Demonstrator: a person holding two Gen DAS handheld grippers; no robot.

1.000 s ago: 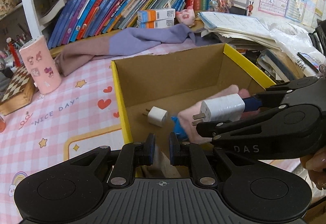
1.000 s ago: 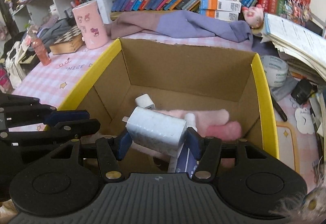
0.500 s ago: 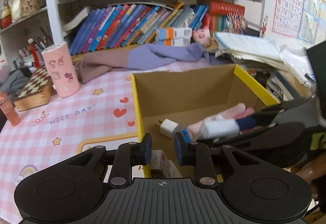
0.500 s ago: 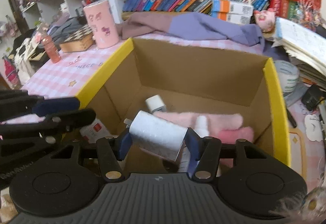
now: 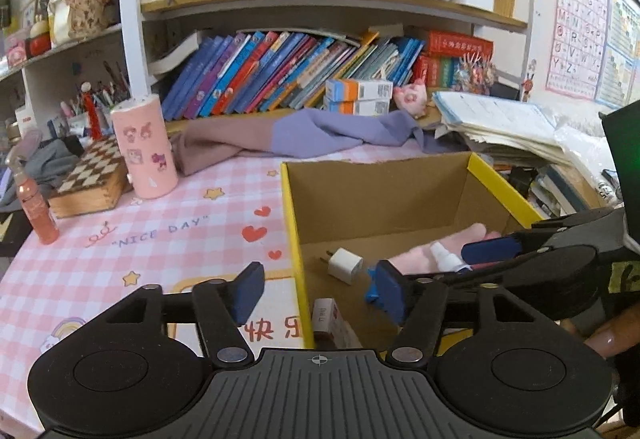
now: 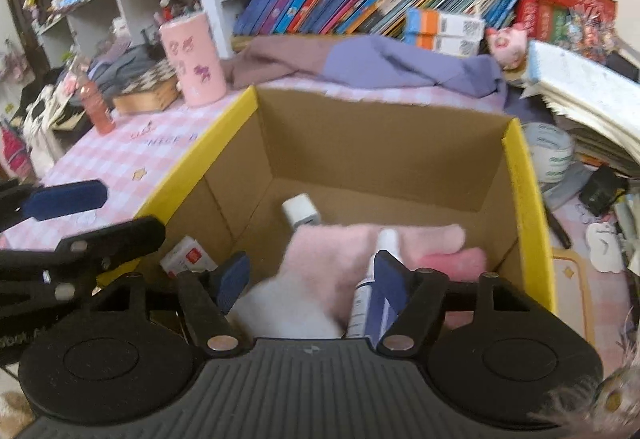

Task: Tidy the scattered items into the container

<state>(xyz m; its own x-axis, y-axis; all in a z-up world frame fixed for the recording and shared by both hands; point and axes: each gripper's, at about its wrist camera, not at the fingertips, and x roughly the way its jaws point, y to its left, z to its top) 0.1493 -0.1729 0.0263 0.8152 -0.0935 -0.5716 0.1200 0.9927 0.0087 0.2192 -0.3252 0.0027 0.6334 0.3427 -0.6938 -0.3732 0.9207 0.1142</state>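
Over box (image 6: 520, 179): right gripper (image 6: 308, 279) opening, white block (image 6: 288, 307) unpinched.

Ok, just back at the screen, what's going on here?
A person is working two handheld grippers over the yellow-rimmed cardboard box. The right gripper has its jaws opening around a blurred white block, which looks loose and on its way into the box. The left gripper is opening too, with nothing held. Inside already lie a small white charger plug, a pink fluffy cloth and a spray bottle.
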